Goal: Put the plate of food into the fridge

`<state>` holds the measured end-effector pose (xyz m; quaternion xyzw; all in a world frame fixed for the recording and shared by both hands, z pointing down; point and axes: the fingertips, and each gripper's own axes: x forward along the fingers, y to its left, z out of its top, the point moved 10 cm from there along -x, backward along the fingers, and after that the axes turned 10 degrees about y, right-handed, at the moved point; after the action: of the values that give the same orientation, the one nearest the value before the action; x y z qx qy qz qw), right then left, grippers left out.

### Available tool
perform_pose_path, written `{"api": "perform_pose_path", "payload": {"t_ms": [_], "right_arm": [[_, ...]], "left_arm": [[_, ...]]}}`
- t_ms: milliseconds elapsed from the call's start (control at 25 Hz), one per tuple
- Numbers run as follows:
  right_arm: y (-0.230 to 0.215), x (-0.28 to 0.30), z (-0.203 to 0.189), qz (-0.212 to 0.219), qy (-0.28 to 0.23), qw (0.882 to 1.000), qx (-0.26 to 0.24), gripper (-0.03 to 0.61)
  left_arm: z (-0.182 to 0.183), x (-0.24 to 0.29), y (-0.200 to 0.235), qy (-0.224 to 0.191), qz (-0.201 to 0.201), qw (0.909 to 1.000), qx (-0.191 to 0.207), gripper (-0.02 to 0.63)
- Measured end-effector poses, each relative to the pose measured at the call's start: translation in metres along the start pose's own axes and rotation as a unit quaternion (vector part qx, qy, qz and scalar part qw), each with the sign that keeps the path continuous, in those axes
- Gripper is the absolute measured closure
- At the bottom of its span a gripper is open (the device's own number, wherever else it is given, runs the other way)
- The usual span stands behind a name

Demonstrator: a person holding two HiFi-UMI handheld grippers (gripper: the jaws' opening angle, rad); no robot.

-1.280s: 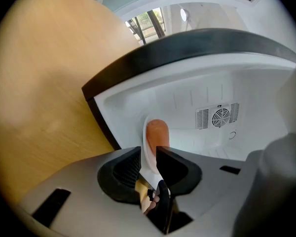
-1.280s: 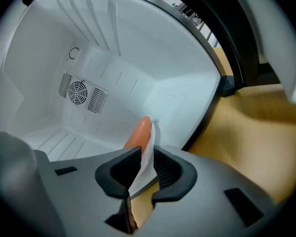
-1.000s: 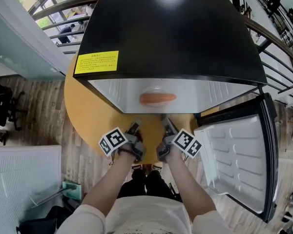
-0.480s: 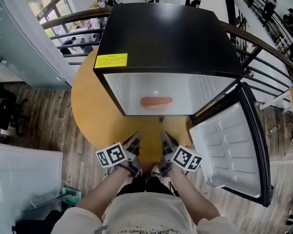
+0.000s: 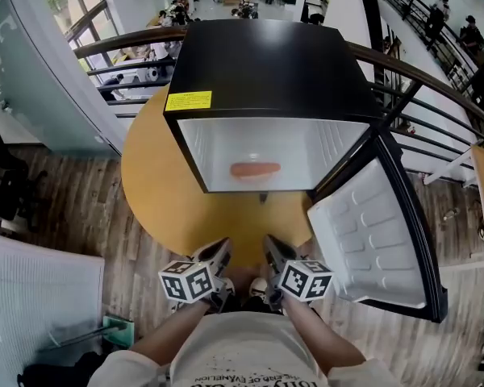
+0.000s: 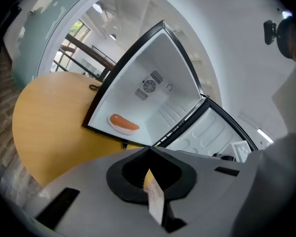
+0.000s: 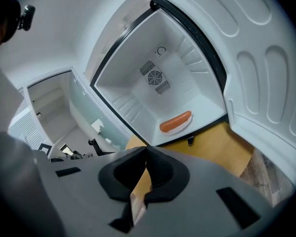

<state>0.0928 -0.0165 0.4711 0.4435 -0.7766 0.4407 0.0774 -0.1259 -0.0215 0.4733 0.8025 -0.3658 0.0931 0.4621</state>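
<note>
Though left gripper [image 6: 149, 149] and right gripper [image 7: 147, 148] sit closed, only their views show fan [image 7: 154, 78].

Fridge [image 5: 266, 63]: black shell, white inside, yellow label [image 5: 189, 101]. Door liner [image 5: 363, 232] white. Sausage [image 5: 255, 169] orange-pink, plate [image 6: 119, 129] white. Table [image 5: 157, 192] yellow-orange. Floor [image 5: 64, 208] grey-brown wood planks. Left gripper [image 5: 220, 248], right gripper [image 5: 271, 246]: grey bodies, black jaw pads, cubes with black-white square markers. Person's shirt [image 5: 242, 349] off-white.

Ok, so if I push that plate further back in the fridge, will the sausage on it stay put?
Maybe not. The sausage is rounded and lies loose on the plate, so a quick shove could roll it. The plate looks shallow, with little rim to stop it. It would likely slide easily on the smooth white floor of the fridge.
</note>
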Motion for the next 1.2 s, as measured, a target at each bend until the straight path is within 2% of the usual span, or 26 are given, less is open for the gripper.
{"api": "perform_pose_path", "payload": {"t_ms": [320,400,600,800,1200], "right_arm": [[0.014,-0.018,-0.014,-0.039,0.008,0.997,-0.069,0.552],[0.017,-0.018,-0.019,-0.044,0.010,0.996,-0.072,0.552],[0.017,-0.015,-0.030,-0.041,0.015,0.998,-0.049,0.552],[0.021,-0.015,-0.032,-0.052,0.026,0.996,-0.075,0.552],[0.021,-0.014,-0.033,-0.054,0.027,0.996,-0.073,0.552]], "left_arm": [[-0.017,-0.020,-0.018,-0.003,0.070,0.9939,0.085,0.591],[-0.021,-0.021,-0.023,-0.002,0.082,0.9917,0.099,0.591],[-0.032,-0.015,-0.023,0.012,0.081,0.9920,0.096,0.591],[-0.031,-0.017,-0.022,0.010,0.087,0.9914,0.098,0.591],[-0.029,-0.017,-0.022,0.012,0.083,0.9915,0.099,0.591]]}}
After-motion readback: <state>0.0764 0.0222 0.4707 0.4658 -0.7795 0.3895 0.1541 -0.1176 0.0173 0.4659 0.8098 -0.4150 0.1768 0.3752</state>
